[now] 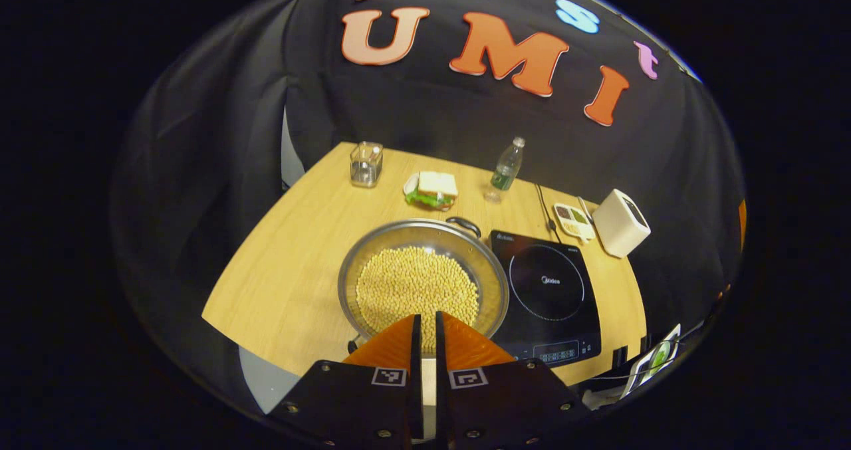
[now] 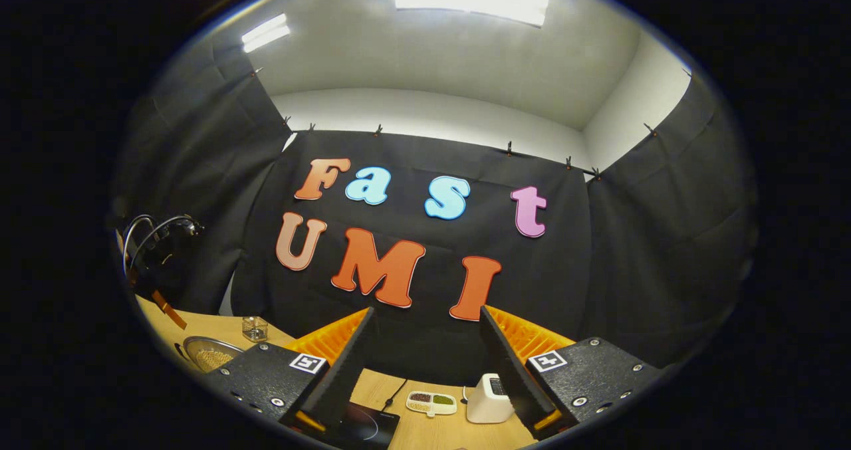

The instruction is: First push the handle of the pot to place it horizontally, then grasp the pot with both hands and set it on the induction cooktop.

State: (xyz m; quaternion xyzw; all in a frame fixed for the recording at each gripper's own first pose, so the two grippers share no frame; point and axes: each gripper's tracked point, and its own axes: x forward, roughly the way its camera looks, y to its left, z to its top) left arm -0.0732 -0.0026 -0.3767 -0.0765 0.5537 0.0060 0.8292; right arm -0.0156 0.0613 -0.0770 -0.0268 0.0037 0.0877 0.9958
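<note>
Just ahead of my left jaws: the pot (image 1: 423, 281), a wide metal pan full of pale beans, standing on the wooden table (image 1: 292, 264).
Pot handle: one dark loop handle (image 1: 464, 225) on the far rim, away from my left jaws and a little to their right; a second dark bit shows at the near rim, just left of my fingers, too hidden to describe.
Induction cooktop (image 1: 548, 290): flat on the table right of my left jaws, its near-left edge touching or just beside the pot's rim; I cannot tell which.
Left gripper (image 1: 425, 327): my jaws are closed, the two fingers nearly meeting with a thin slit between them, holding nothing, poised above the pot's near rim.
Right gripper (image 2: 425, 343): my jaws stand wide apart and empty, raised and aimed at the booth wall; the table lies low beneath them.
Beyond the pot from my left jaws: a sandwich (image 1: 433, 191) straight ahead, a clear glass jar (image 1: 365, 164) ahead and left, a plastic bottle (image 1: 507, 169) ahead and right.
Far right of my left jaws: a small compartment dish (image 1: 573, 221) beside a white box-shaped appliance (image 1: 620, 223), both past the cooktop.
Between my right jaws, low down: the same dish (image 2: 432, 402) and white appliance (image 2: 486, 398), with the cooktop's corner (image 2: 362, 423) by my left finger.
Far left of my right jaws: the pot (image 2: 209, 353) and the jar (image 2: 254, 328).
</note>
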